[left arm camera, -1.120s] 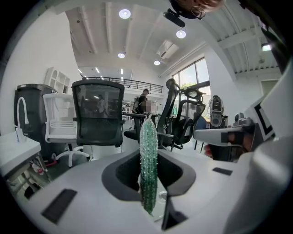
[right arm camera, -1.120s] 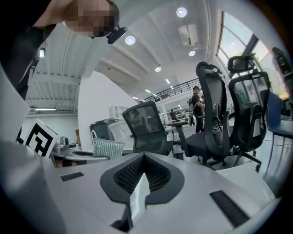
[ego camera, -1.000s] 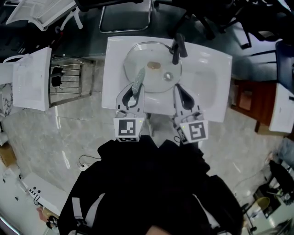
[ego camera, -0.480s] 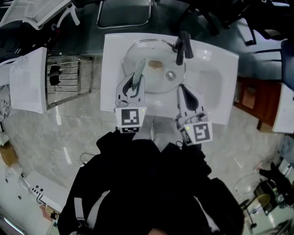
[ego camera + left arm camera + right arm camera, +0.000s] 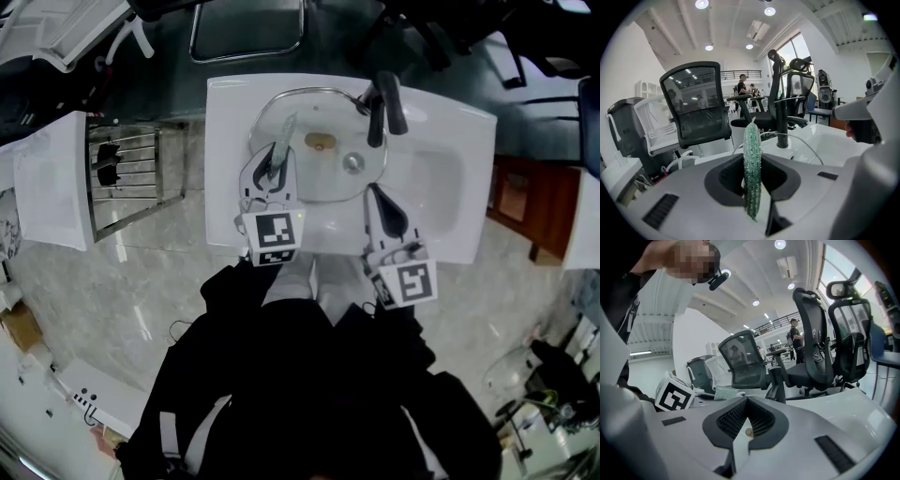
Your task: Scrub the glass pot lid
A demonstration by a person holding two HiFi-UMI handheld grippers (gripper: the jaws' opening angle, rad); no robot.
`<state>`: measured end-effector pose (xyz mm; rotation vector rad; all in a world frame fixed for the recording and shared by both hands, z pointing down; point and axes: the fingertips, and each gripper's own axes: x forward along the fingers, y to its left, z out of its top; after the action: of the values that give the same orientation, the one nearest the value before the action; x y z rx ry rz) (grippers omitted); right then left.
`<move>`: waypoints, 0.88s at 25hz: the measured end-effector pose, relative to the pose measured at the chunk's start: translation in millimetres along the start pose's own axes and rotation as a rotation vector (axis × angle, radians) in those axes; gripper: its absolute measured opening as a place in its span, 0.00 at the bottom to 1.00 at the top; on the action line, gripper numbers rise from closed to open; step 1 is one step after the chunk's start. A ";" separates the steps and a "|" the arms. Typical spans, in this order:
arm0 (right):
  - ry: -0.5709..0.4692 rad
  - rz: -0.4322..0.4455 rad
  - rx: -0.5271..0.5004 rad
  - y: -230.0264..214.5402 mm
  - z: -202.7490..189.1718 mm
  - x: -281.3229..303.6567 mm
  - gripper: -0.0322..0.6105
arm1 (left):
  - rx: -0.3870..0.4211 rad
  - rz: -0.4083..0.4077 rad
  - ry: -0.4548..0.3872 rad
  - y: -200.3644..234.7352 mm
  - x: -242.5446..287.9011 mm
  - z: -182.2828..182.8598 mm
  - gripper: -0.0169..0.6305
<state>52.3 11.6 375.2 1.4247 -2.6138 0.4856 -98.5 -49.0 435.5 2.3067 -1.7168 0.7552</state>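
Over the white counter, the left gripper is pinching a green bristly scrubber between its jaws. In the left gripper view the scrubber is standing upright in the grip, with its upper end projecting past the jaw tips. From the head view, that free end is reaching over the near-left rim of the glass pot lid. The lid is lying across the left part of the sink basin, beneath the black faucet. Whether the scrubber is touching the glass cannot be told. A small brown patch is showing near the lid's middle, with a round metal piece just to its right; whether either belongs to the lid cannot be told. The right gripper is hovering at the lid's near-right edge, its jaws pressed together with nothing between them. A wire rack is standing left of the counter, and office chairs are showing beyond it.
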 end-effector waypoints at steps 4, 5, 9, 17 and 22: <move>0.013 -0.015 -0.002 -4.8 -3.4 8.5 0.03 | 0.008 0.026 0.031 9.7 20.6 -8.5 0.13; 0.015 -0.020 0.005 -5.5 -3.6 10.8 0.03 | 0.010 0.036 0.039 11.6 25.3 -10.4 0.13; 0.022 -0.039 0.023 -10.9 -6.2 15.7 0.03 | -0.001 0.082 0.073 15.2 40.2 -18.6 0.13; 0.043 -0.051 0.032 -19.4 -20.4 21.4 0.03 | 0.009 0.085 0.104 3.6 59.1 -22.2 0.13; 0.050 -0.056 0.017 -22.9 -26.4 19.7 0.03 | -0.020 0.060 0.113 -2.3 63.8 -23.9 0.13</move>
<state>59.5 -6.7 410.1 1.4669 -2.5294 0.5313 -90.0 -92.2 487.5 2.1640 -1.7426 0.8580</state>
